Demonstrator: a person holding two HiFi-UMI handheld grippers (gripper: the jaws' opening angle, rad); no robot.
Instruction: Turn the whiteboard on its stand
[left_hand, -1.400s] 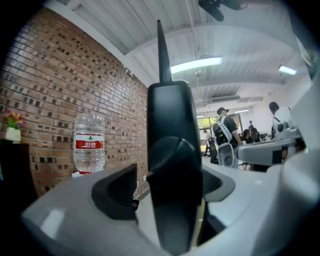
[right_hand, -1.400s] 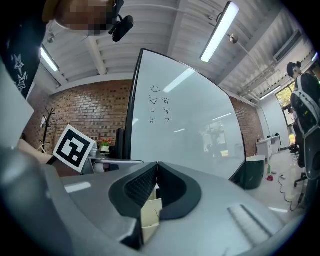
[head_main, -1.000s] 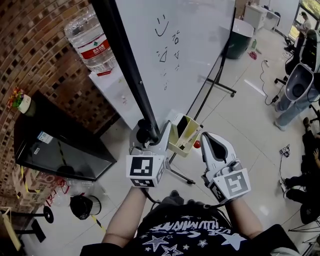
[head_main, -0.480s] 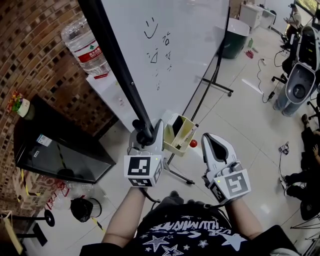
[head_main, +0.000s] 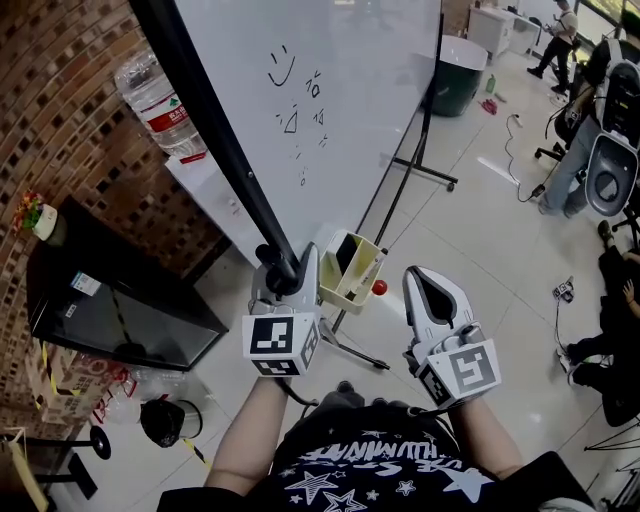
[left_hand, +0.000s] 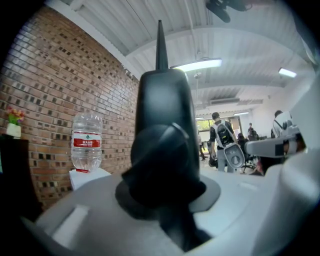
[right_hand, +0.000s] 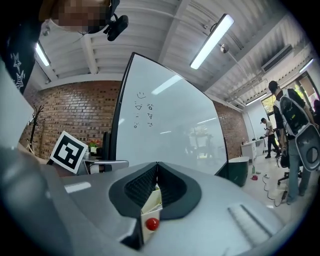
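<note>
While the head view sets the whiteboard (head_main: 340, 100) from eleven to one o'clock, only the left gripper view shows the left gripper (head_main: 284, 285) clamped on its frame's black knob (left_hand: 162, 165). The right gripper (head_main: 425, 285), at five o'clock, has its jaws pressed together, empty, with a red ball (right_hand: 151, 224) visible beyond them.

Tiled floor (head_main: 480, 262) w/ whiteboard stand (head_main: 437, 178), dk green bin (head_main: 455, 82), cable (head_main: 517, 150).

An open office: brick wall (head_main: 60, 120), whiteboard (head_main: 330, 90), distant desk (head_main: 497, 28).
</note>
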